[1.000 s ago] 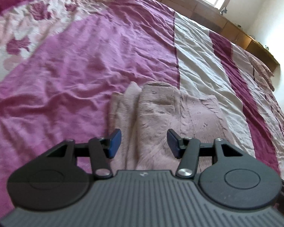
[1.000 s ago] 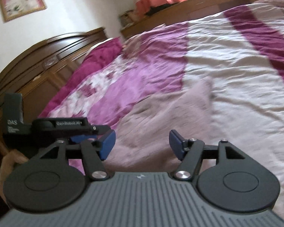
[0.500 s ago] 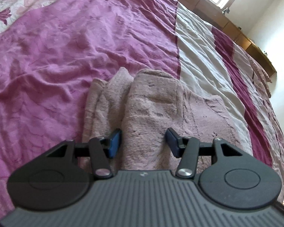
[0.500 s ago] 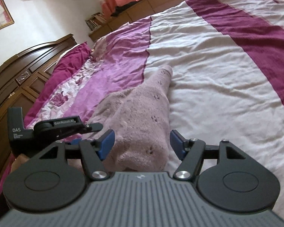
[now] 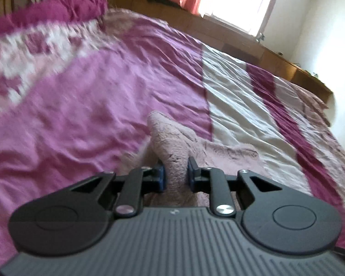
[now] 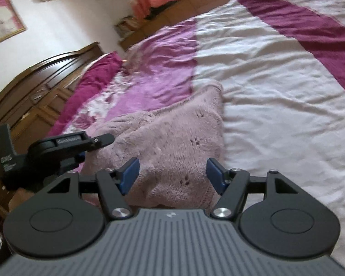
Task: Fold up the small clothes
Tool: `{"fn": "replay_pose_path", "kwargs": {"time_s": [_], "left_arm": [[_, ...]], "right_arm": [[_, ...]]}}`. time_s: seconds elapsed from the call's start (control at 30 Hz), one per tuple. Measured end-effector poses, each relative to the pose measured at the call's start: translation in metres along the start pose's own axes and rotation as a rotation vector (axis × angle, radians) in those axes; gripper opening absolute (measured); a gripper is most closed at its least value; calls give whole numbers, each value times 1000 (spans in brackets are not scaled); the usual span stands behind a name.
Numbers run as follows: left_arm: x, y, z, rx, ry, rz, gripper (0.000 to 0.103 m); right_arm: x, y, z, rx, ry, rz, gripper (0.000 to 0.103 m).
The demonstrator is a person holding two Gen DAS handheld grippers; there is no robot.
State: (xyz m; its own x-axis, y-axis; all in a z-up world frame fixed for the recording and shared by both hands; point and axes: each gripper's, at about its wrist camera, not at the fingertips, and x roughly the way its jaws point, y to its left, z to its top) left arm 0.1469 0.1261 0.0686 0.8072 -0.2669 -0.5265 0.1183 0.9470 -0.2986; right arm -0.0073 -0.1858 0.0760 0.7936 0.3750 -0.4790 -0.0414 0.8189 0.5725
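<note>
Left tongs (image 5: 175,174) pinch pink garment (image 6: 172,138) on striped bedspread (image 6: 276,80).

Both wrist views sit low over the bed (image 5: 103,105), looking forward along their fingers. Both share the pink garment (image 6: 172,133), seen close.

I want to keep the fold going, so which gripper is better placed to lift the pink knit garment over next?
Left. The left gripper is shut on a raised ridge of the pink knit garment. The right gripper is open, with the garment lying flat between its blue pads, gripping nothing.
</note>
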Motion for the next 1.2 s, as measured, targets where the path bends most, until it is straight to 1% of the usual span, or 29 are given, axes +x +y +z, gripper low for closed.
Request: {"fn": "replay_pose_path", "kwargs": {"time_s": [0.07, 0.13, 0.17, 0.2, 0.3, 0.43, 0.5, 0.57, 0.67, 0.73, 0.8, 0.87, 0.97, 1.03, 1.1, 1.2], "left_arm": [[5, 9, -1, 6, 37, 23, 22], [18, 20, -8, -14, 116, 37, 23], [22, 25, -12, -25, 143, 47, 26], [24, 29, -16, -35, 151, 51, 30], [22, 35, -20, -70, 148, 51, 35], [16, 35, -16, -85, 172, 43, 40], [8, 34, -18, -78, 193, 35, 49], [0, 32, -19, -71, 214, 25, 53], [-12, 29, -24, -44, 248, 20, 55], [-17, 27, -29, 3, 269, 43, 57], [-17, 25, -37, 58, 289, 89, 67], [-19, 28, -43, 85, 282, 108, 70], [-23, 34, -43, 45, 288, 96, 70], [-25, 35, -40, 34, 287, 94, 70], [-27, 34, -36, 31, 281, 93, 68], [-25, 32, -29, 15, 269, 82, 69]], "right_arm": [[4, 8, -2, -30, 21, 16, 72], [8, 14, -7, -59, 24, 5, 72], [10, 17, -10, -78, 25, -8, 72], [11, 18, -12, -94, 28, -13, 72], [10, 17, -14, -112, 32, -14, 72], [8, 10, -11, -74, 38, -8, 72], [7, 8, -10, -59, 41, -11, 72], [6, 7, -9, -50, 39, -11, 72], [4, 6, -9, -36, 34, -13, 72], [5, 6, -10, -37, 39, -17, 72], [6, 6, -11, -51, 50, -40, 72], [9, 4, -13, -55, 73, -69, 72], [11, -5, -15, -3, 105, -71, 72], [10, -8, -15, 15, 103, -60, 72], [8, -8, -11, 9, 86, -54, 72], [8, -9, -1, 33, 64, -35, 85]]}}
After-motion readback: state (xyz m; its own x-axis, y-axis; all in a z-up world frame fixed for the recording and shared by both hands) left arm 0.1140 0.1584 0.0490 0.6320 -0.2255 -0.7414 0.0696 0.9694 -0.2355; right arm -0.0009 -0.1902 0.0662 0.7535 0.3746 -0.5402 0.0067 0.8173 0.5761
